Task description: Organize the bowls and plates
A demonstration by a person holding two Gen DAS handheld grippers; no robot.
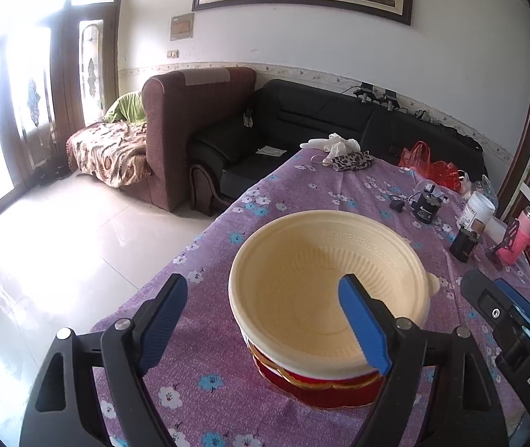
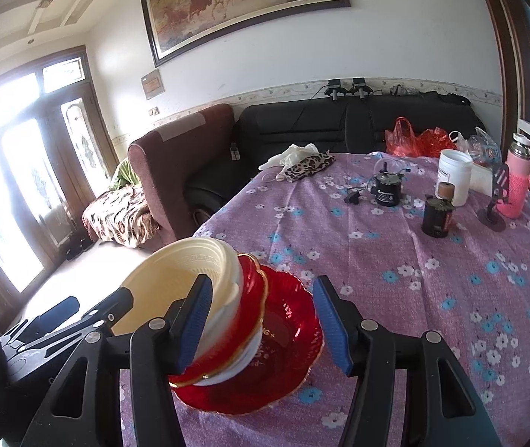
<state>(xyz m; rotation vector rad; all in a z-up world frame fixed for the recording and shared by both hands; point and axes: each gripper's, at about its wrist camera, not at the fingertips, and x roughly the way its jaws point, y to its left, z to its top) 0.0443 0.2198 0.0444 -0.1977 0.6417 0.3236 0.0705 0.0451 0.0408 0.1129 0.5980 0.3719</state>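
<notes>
Stack built near the table's front-left edge, both grippers off it.

The cream bowl (image 1: 330, 290) tops the stack, nested over a white bowl (image 2: 227, 372) and a red bowl (image 2: 254, 298), all sitting on the red plate (image 2: 287, 339) on the purple cloth (image 1: 324, 193). My left gripper (image 1: 268, 320) is spread wide: one finger stands out over the cloth to the left, the other sits over the cream bowl's inside, and I see neither pad pressing on it, so it holds nothing. My right gripper (image 2: 261, 324) is about half open, straddling the stack's right side with a gap to the far pad, gripping nothing. I judge the stacking done; I see no other loose plates or bowls, only jars (image 2: 453, 175) and bags (image 2: 419, 139) well apart at the far side. The stack looks tilted in the right view, so a nudge straight may remain.
</notes>
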